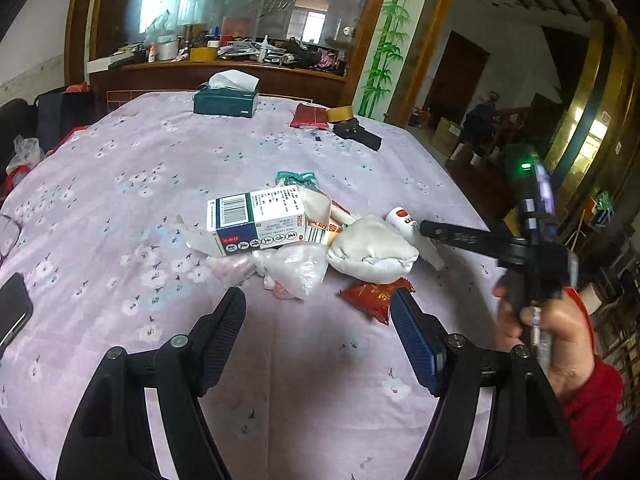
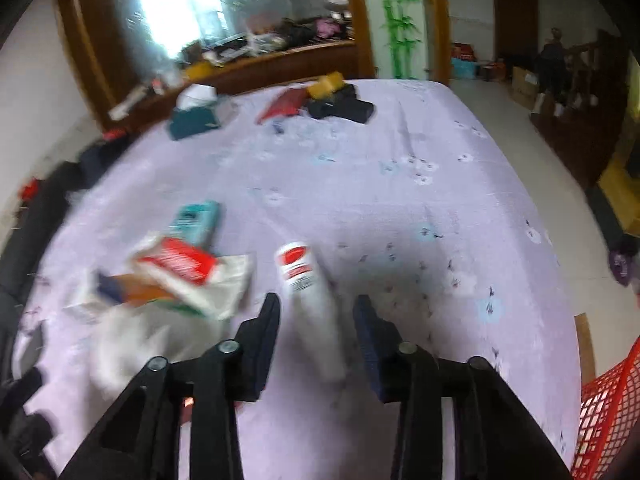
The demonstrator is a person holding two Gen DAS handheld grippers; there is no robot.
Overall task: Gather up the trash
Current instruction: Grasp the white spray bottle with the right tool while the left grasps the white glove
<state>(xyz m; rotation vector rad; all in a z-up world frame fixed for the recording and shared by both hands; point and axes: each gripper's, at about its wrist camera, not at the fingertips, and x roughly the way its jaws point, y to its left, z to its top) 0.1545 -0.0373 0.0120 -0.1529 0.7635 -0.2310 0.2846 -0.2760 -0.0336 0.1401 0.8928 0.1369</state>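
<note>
A heap of trash lies mid-table on the lilac cloth [image 1: 160, 168]: a white and teal medicine box [image 1: 256, 220], a crumpled white tissue [image 1: 372, 252], a clear plastic bag [image 1: 296, 272], a red wrapper [image 1: 372, 298] and a teal packet [image 1: 296, 178]. My left gripper [image 1: 318, 294] is open just short of the bag and wrapper, holding nothing. A white bottle with a red label [image 2: 304, 280] lies between the fingers of my right gripper [image 2: 317, 299]. A gap shows on both sides of it, so the gripper is open. The left wrist view shows the same bottle [image 1: 402, 218] beside the tissue.
At the far end of the table stand a teal tissue box [image 1: 226, 100], a red pouch [image 1: 308, 116], a tape roll [image 1: 340, 113] and a black object [image 1: 358, 134]. A phone [image 1: 12, 308] lies at the left edge. A red mesh basket [image 2: 604, 412] stands beyond the table's right edge.
</note>
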